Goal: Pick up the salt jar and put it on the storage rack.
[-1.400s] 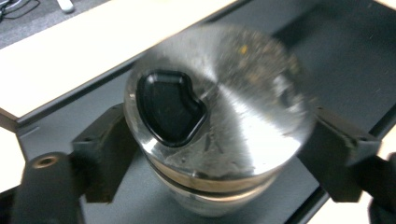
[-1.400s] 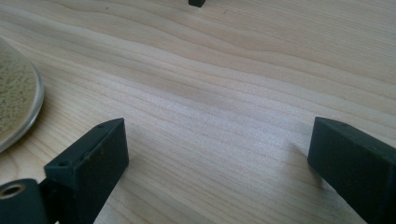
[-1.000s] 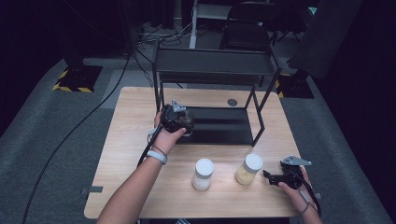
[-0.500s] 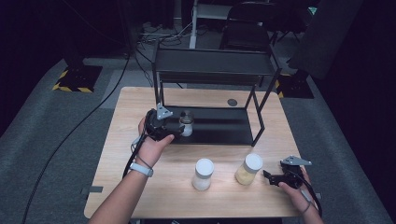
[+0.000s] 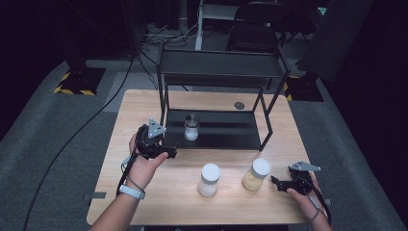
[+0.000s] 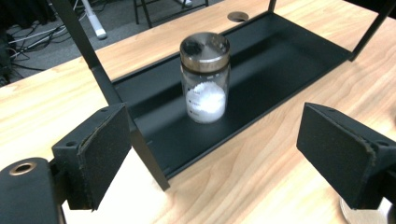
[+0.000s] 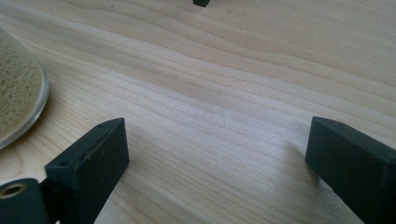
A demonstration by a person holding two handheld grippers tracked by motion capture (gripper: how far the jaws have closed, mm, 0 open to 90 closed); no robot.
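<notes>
Left gripper (image 5: 168, 153) open and empty beside the rack, right gripper (image 5: 276, 183) idle with jaws apart

From above, your small jar (image 5: 191, 128) stands ahead on the shelf tray (image 5: 226, 137). In the left gripper view the rack post (image 6: 112, 93) sits near your left jaw; swinging sideways could snag it or topple the jar. In the right gripper view the grain jar (image 7: 18, 100) lies just left; a nudge could tip it

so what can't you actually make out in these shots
- Tan jar, right gripper view: cut off by the left edge, lid out of frame.
- Metal-lidded jar, high view: too small to read its label; blurred in the left gripper view too.
- White-lidded jar, high view: contents unclear at this size.
</notes>
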